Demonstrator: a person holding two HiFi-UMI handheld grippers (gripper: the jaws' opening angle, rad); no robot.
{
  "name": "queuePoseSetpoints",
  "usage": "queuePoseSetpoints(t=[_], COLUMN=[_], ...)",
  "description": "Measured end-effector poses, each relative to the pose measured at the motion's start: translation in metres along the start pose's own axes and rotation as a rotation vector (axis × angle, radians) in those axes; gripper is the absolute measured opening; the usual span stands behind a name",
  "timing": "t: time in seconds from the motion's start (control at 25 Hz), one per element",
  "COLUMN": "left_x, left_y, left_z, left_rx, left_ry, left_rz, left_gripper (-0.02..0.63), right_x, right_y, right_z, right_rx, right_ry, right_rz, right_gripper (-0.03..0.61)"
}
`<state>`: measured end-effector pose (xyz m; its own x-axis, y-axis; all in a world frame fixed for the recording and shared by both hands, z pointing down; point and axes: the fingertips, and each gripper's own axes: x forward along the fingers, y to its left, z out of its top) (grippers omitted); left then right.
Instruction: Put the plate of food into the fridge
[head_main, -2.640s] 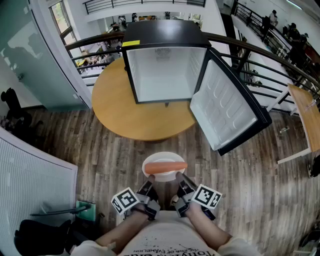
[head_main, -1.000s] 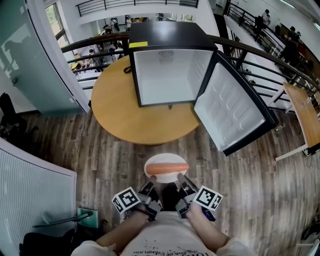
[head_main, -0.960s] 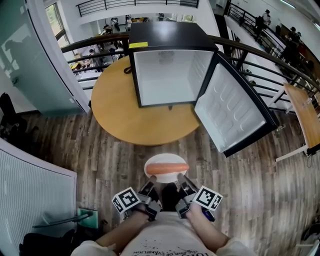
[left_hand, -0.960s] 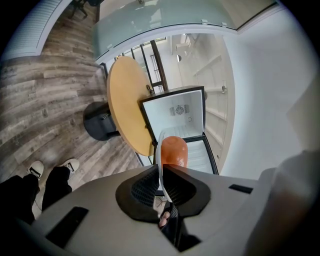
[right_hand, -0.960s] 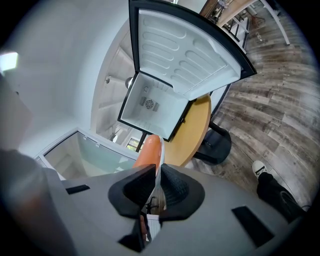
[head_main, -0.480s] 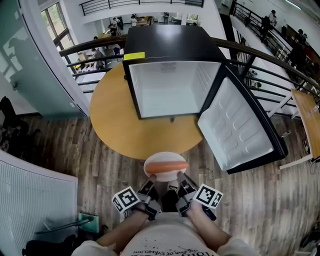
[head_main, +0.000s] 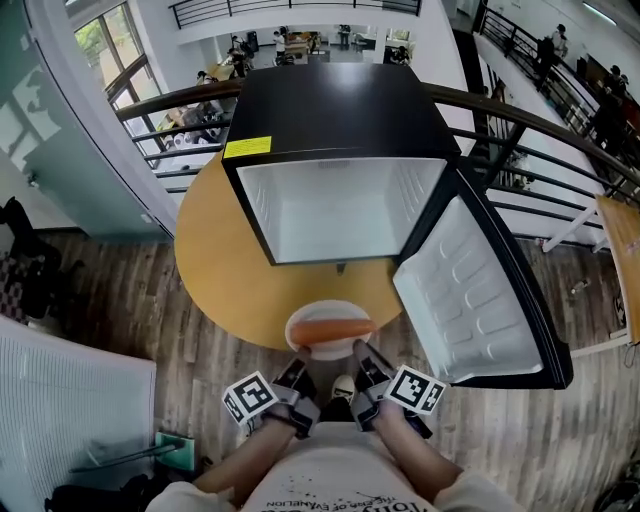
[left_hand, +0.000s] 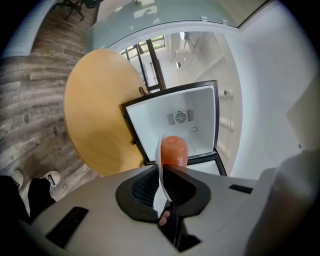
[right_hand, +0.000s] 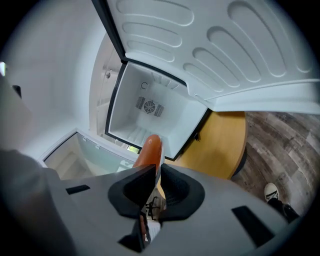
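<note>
A white plate (head_main: 326, 311) with an orange sausage (head_main: 330, 331) on it is held level over the near edge of the round wooden table (head_main: 212, 262). My left gripper (head_main: 299, 357) is shut on the plate's near-left rim (left_hand: 160, 170), and my right gripper (head_main: 357, 353) is shut on its near-right rim (right_hand: 158, 184). The sausage (left_hand: 173, 151) shows past the left jaws, and the sausage (right_hand: 148, 151) rises beyond the right jaws. The black mini fridge (head_main: 340, 110) stands on the table ahead, its white inside (head_main: 340, 208) empty and its door (head_main: 478, 300) swung open to the right.
A curved dark railing (head_main: 520, 125) runs behind the fridge, with an atrium and people beyond. The floor (head_main: 130, 320) is dark wood planks. A white panel (head_main: 60, 400) stands at the left. My shoe (head_main: 343, 385) shows below the plate.
The plate and both grippers have come forward from over the floor to the table's near edge. The fridge now looks larger and closer.
</note>
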<state>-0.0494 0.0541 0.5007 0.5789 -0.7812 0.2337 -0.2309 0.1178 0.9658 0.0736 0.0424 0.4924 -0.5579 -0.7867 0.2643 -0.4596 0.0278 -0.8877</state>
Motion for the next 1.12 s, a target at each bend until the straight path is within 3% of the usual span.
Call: queuePoseSetpoints(t=[0.44, 1.12], left_x=[0.040, 0.069], left_y=[-0.003, 0.000], left_z=[0.013, 0.047], left_rx=[-0.012, -0.005], left_ry=[-0.018, 0.052], left_rz=[0.017, 0.021], left_gripper=[0.040, 0.040], right_x=[0.027, 0.061], right_y=[-0.012, -0.016], right_z=[0.033, 0.044], right_rx=[0.008, 0.044], right_ry=[0.026, -0.032], right_rz=[-0.006, -0.054], right_gripper=[0.051, 0.051])
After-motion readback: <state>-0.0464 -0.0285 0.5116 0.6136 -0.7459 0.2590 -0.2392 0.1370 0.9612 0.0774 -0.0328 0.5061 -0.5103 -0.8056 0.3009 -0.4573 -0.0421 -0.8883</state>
